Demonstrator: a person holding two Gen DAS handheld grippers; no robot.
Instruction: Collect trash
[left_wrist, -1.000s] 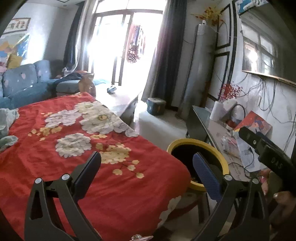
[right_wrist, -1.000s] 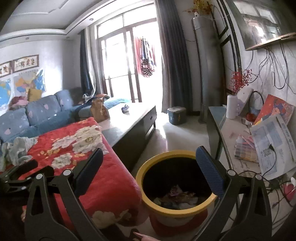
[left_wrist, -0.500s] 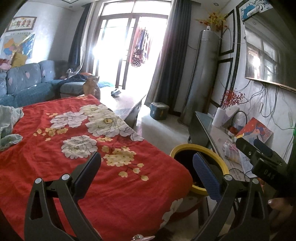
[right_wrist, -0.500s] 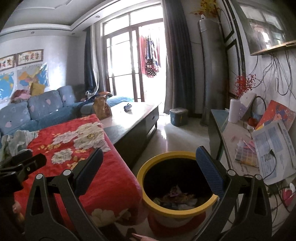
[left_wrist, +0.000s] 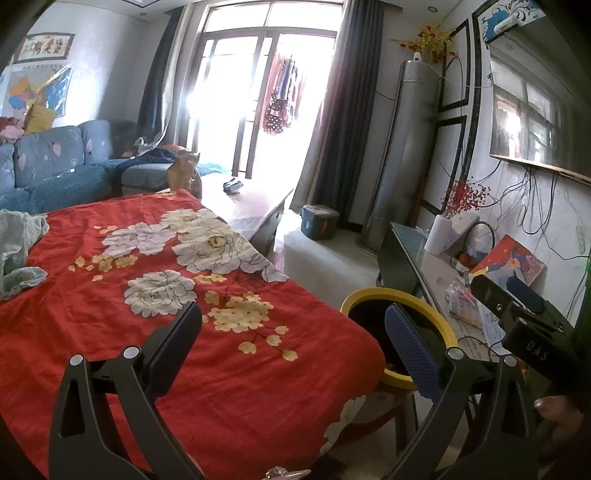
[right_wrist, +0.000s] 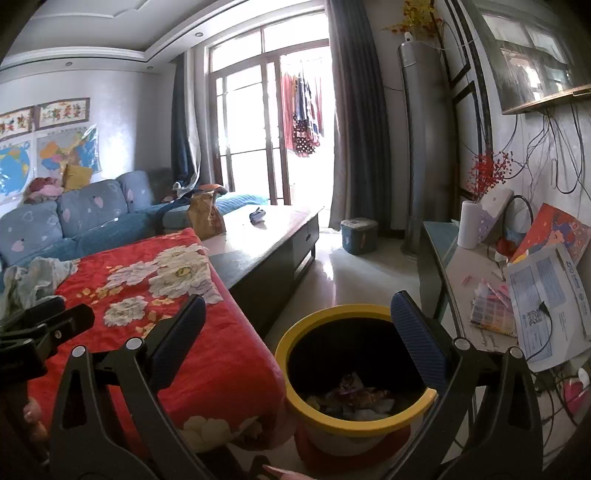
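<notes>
Meanwhile, little has shifted over the last second: both views have tipped slightly upward and the room sits a touch lower between the fingers, while the bin keeps its place. I judge that a drop is over and both tools are free to look for the next piece.

One red floral blanket (left_wrist: 155, 295) spreads under and ahead of the left gripper (left_wrist: 291, 332), whose fingers are spread wide with nothing between them. One blue sofa (right_wrist: 74, 221) lies far beyond the left fingertip. One dark coffee table (right_wrist: 269, 236) runs ahead, between the fingers.

One yellow-rimmed trash bin (right_wrist: 354, 314) stands just below the right gripper (right_wrist: 299, 325), between its fingers and nearer the right one; these too are spread and empty. Collected trash (right_wrist: 351, 397), a single mixed heap, lies at the bin's bottom.

One brown paper bag (right_wrist: 207, 218) and one small dark object (right_wrist: 257, 216) sit on the table, well ahead of the fingertips.
</notes>
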